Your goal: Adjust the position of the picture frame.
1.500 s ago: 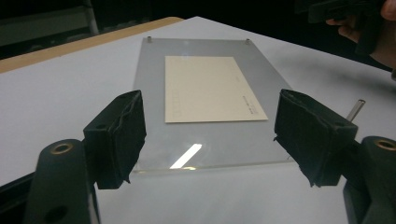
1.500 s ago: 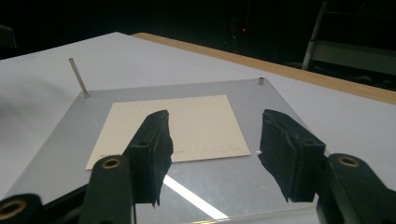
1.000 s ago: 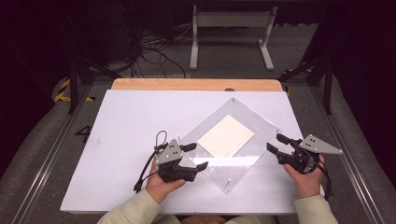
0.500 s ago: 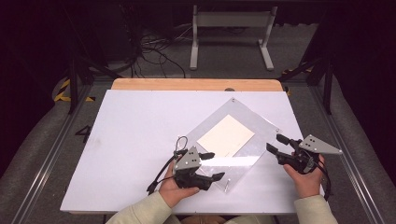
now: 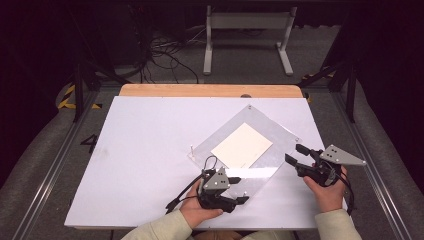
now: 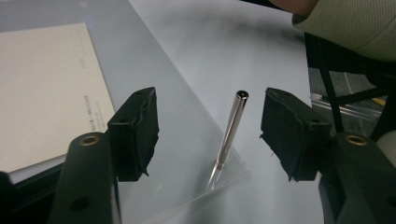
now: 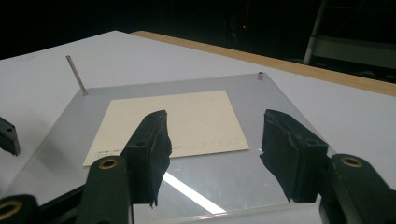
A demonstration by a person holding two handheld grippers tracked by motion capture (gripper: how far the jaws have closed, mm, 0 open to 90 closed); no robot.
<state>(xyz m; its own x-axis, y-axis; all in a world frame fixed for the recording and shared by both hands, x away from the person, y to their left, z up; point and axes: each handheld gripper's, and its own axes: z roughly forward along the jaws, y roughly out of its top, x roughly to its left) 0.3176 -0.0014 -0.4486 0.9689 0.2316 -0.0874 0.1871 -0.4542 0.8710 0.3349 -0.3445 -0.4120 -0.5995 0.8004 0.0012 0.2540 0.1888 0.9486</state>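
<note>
A clear acrylic plate lies cornerwise on the white table, with a cream card on it. At its near corner stands a thin metal pin. My left gripper sits low at that corner. In the left gripper view the pin stands between the jaws, and neither pad touches it. The jaws have just been closing in. My right gripper hovers open at the plate's right edge. In the right gripper view nothing is between its jaws, and the card lies beyond them.
Another tall pin stands at the plate's left corner. A short post marks the far corner. The white table has a wooden strip along its far edge. Cables and a stand lie on the floor beyond.
My left gripper has moved right and down to the plate's near corner, and its jaws have narrowed around the pin there. The right gripper has stayed put.
</note>
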